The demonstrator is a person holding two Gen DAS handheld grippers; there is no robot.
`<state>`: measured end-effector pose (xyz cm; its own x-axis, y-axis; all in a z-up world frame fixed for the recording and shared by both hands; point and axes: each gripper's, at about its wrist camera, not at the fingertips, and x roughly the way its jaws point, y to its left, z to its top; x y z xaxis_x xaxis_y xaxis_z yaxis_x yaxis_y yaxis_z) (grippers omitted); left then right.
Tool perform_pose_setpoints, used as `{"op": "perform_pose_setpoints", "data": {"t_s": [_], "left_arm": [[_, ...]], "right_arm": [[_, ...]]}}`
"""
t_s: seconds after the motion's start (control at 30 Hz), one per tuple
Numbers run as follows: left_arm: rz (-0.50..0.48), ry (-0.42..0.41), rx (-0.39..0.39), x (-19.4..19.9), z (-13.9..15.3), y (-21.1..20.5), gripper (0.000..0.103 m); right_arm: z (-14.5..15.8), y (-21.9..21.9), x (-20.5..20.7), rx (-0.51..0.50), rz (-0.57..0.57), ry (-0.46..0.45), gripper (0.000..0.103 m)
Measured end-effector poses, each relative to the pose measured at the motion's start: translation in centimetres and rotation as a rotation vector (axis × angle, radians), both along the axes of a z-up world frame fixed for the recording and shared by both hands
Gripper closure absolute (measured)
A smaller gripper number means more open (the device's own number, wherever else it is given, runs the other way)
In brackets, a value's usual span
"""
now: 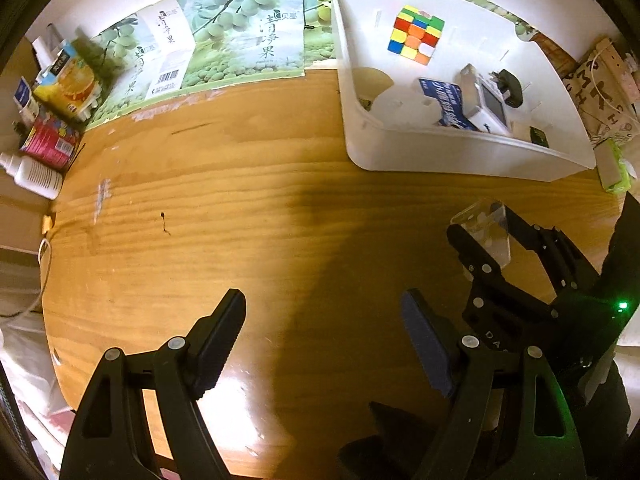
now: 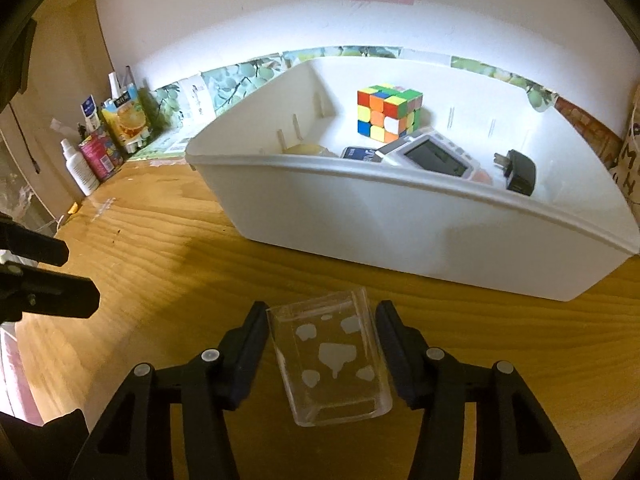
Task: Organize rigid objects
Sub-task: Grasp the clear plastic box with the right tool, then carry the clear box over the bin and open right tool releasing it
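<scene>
1. Work surface: a varnished wooden table [image 1: 248,208] with visible grain, scuffs and a bright glare patch at its near edge. A white wall [image 2: 280,12] rises behind the table.
2. Landmark: a white plastic bin [image 2: 400,232] stands on the table against the wall.
3. Bin contents: a multicoloured puzzle cube [image 2: 388,114] at the bin's rear; a white device with a grey screen [image 2: 432,156] in the middle; a black plug adapter [image 2: 518,172] to the right of that device; a blue packet [image 1: 444,104] partly under the device.
4. Task item: a clear plastic block [image 2: 336,356] with white shapes inside sits in front of the bin's near wall, apart from the bin.
5. Right gripper [image 2: 320,340]: the fingers flank the clear plastic block on both sides. The right pad appears to touch the block; whether the left pad makes contact cannot be determined, so a firm pinch cannot be confirmed.
6. Left gripper [image 1: 324,340]: the fingers are spread wide with only bare tabletop between them. It is positioned left of the bin and well in front of it.
7. Background left of the bin: printed fruit-pattern cardboard sheets [image 1: 240,32] lean along the wall.
8. Far left of the bin: a juice carton [image 2: 124,120], a red can [image 2: 100,156] and a white bottle [image 2: 80,172] stand grouped at the table corner.
</scene>
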<state>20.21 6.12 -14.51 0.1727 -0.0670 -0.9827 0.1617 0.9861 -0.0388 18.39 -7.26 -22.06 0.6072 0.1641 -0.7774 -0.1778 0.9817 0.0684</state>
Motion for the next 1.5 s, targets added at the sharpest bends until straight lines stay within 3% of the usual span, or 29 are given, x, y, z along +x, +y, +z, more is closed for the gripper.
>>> {"op": "perform_pose_setpoints", "data": {"t_s": [0.5,0.77,1.3,1.5], "left_arm": [[0.041,-0.003,-0.052,-5.2,-0.2,-3.0,0.021],[0.11,0.001,-0.094,-7.7,-1.3,-2.9,0.021],[0.184,0.002,-0.182,-10.2,-3.7,-4.2,0.021],[0.224,-0.096,-0.173,-11.3,-3.0,-3.3,0.021]], "right_arm": [[4.1,-4.5,-5.3,-0.077,0.005,-0.078,0.05],[6.1,-7.3,-6.9,-0.124,-0.014,-0.1,0.05],[11.9,-11.0,-4.4,-0.32,0.084,-0.197,0.05],[13.1,-11.1,-2.1,-0.368,0.119,-0.233,0.05]]}}
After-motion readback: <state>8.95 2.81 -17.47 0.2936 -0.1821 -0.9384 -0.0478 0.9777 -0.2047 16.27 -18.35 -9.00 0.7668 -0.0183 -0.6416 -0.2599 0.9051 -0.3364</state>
